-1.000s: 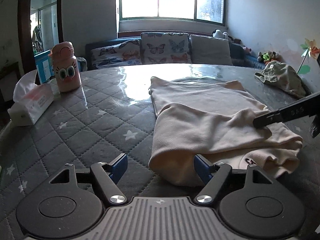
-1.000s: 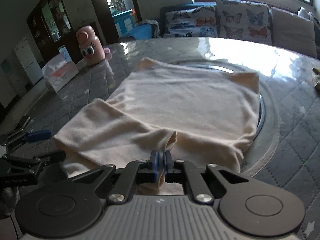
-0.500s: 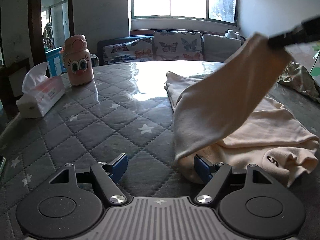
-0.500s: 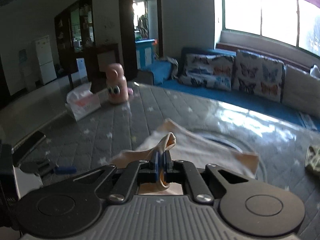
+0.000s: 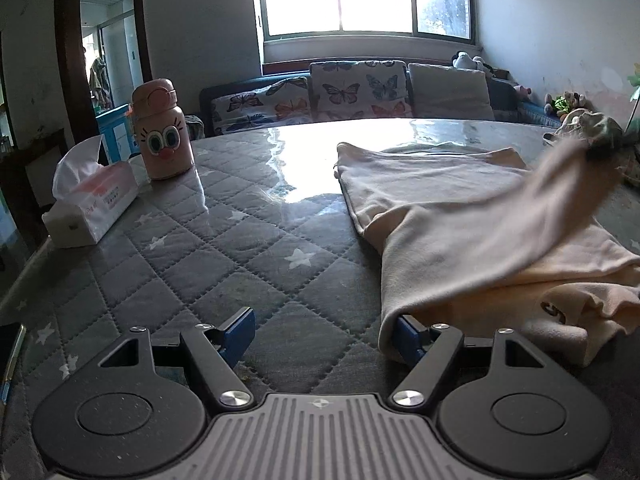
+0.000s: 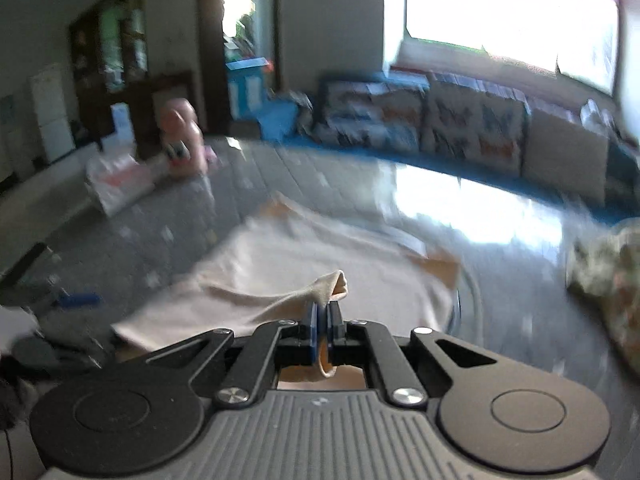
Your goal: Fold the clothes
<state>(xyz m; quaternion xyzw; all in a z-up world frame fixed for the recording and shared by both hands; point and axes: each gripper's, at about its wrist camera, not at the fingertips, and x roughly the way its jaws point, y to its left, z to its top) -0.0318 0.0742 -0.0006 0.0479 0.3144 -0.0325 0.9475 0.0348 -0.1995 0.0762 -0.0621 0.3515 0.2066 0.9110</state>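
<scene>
A cream garment (image 5: 432, 200) lies on the quilted grey table (image 5: 224, 248), its body flat toward the far side. One sleeve (image 5: 532, 216) is stretched up and to the right, blurred by motion. My right gripper (image 6: 321, 316) is shut on the sleeve's cuff (image 6: 334, 286), above the cream garment (image 6: 304, 256). My left gripper (image 5: 324, 332) is open low over the table, and its right finger (image 5: 408, 334) touches the garment's near left edge. The collar area with a small logo (image 5: 554, 310) is bunched at the near right.
A pink bottle with cartoon eyes (image 5: 162, 136) and a tissue box (image 5: 90, 204) stand at the far left of the table. A crumpled green patterned cloth (image 6: 608, 264) lies at the right. A butterfly-cushion sofa (image 5: 356, 92) runs behind the table.
The right gripper has carried the sleeve to the right and lower, stretching it out over the garment. The left gripper has stayed open and edged closer to the garment's near edge.
</scene>
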